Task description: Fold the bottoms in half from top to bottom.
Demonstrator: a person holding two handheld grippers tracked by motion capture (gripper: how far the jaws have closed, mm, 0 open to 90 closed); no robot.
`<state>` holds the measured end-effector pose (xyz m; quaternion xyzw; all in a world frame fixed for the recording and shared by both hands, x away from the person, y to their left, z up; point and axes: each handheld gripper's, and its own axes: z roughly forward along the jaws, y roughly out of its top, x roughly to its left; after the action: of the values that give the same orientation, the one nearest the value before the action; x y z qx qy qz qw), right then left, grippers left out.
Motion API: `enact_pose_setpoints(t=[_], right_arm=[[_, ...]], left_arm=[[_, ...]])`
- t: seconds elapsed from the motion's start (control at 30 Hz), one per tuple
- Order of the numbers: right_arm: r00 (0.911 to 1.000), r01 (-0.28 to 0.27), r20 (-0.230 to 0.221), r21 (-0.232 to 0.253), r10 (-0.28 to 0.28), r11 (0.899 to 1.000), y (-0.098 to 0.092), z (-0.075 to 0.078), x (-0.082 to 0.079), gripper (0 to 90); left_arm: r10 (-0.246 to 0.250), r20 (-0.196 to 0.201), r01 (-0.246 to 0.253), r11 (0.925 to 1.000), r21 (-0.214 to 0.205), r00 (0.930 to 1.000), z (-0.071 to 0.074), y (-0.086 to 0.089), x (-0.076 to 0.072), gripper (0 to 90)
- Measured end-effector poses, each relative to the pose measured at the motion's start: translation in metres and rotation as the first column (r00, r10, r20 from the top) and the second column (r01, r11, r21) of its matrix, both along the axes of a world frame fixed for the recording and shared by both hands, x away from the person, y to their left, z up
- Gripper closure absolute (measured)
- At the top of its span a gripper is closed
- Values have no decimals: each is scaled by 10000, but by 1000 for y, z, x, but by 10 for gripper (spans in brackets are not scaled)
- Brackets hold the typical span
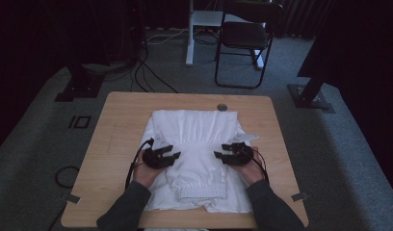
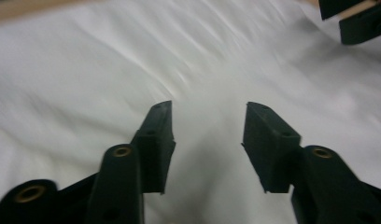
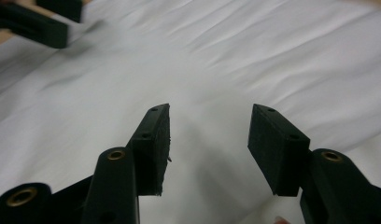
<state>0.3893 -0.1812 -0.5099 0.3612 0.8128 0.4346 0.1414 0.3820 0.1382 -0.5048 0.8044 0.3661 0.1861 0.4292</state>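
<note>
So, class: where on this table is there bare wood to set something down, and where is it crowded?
Bare wood lies on the table left of the white garment, in a narrower strip at its right edge, and along the far edge beside the small round fitting. The middle is crowded: the left gripper and right gripper, both open, hang over the cloth.

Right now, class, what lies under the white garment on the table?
The white garment lies folded on the wooden table, whose bare top shows around it. A small round fitting sits just beyond its far edge. Anything beneath the cloth is covered and cannot be seen.
</note>
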Motion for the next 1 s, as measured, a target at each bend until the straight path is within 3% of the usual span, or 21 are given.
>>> enact_pose_setpoints(t=[0.07,0.13,0.23,0.33,0.4,0.5,0.6,1.0], right_arm=[[9987,438,263,-26,-437,9990,0,1,18,487],[9975,698,142,-13,-697,9976,4,-1,36,485],[9951,986,46,-508,-985,9938,10,-14,57,485],[9913,1256,-276,-955,-1288,9875,11,-30,69,487],[9879,1360,-628,-916,-1420,9865,8,-41,71,487],[9901,1342,-308,-776,-1369,9879,5,-47,64,487],[9922,1244,8,-1050,-1250,9867,6,-49,54,487],[9931,1163,222,-848,-1148,9896,-2,-55,-5,488]], left_arm=[[173,-47,-173,9998,-15,9998,-2,-1,17,510],[459,-97,-457,9987,228,9989,-9,-2,34,510],[896,-474,-873,9950,483,9948,-26,1,53,508],[944,-1049,-889,9945,558,9900,-44,5,60,503],[910,-1042,-888,9957,252,9904,-49,9,59,501],[917,-1128,-912,9958,99,9894,-50,10,54,501],[824,-1148,-824,9966,42,9900,-50,11,44,501],[445,-1252,-461,9989,-97,9911,-52,10,-5,499]])
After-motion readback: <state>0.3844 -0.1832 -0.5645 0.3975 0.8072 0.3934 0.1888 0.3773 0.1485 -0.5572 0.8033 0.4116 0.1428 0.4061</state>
